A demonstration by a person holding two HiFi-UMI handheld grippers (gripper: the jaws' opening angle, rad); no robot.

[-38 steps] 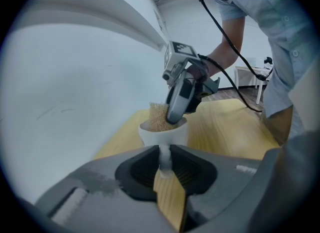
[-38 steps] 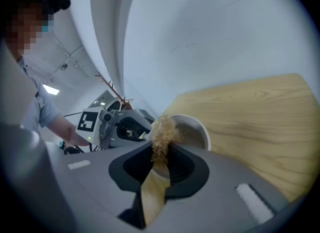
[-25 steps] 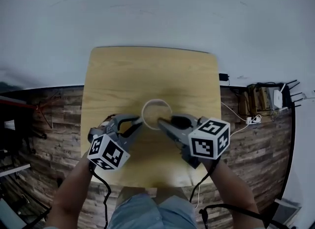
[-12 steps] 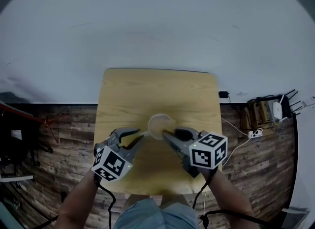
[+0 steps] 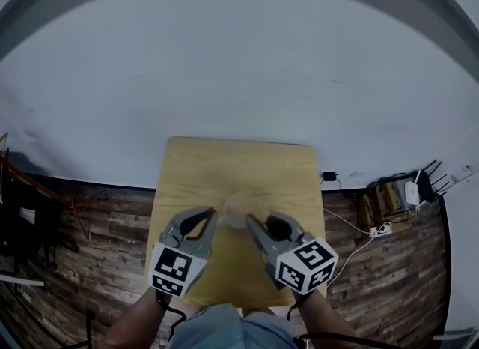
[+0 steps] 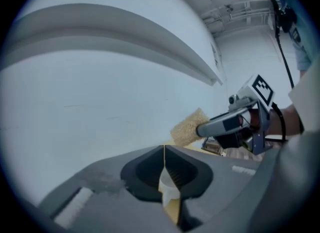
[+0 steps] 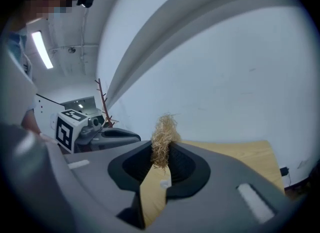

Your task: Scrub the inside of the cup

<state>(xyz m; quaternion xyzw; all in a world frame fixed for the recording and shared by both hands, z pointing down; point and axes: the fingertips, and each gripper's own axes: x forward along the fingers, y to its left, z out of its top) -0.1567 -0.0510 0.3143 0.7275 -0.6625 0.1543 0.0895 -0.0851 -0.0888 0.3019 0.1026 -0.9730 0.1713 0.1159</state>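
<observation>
A pale translucent cup (image 5: pixel 241 208) stands on the wooden table (image 5: pixel 239 164), blurred in the head view. My left gripper (image 5: pixel 215 219) reaches its left side. In the left gripper view its jaws (image 6: pixel 164 153) are closing, nearly together, with a thin white piece of the cup's wall (image 6: pixel 168 189) pinched between them. My right gripper (image 5: pixel 251 225) comes in from the right, shut on a tan fibrous scrub sponge (image 7: pixel 164 132) that sticks out past its tips (image 7: pixel 162 149). The left gripper view shows the sponge (image 6: pixel 189 127) in the air, beside the cup. The cup's inside is hidden.
A plain white wall fills the far side of all views. Wood-plank floor (image 5: pixel 112 220) surrounds the small table. A shelf with a router and cables (image 5: pixel 393 194) sits at the right, dark clutter (image 5: pixel 22 220) at the left. The left gripper's marker cube (image 7: pixel 67 127) shows in the right gripper view.
The head view has tilted up, so the table sits lower and smaller in it. Both grippers stay at the cup. The left jaws have narrowed onto the cup's wall.
</observation>
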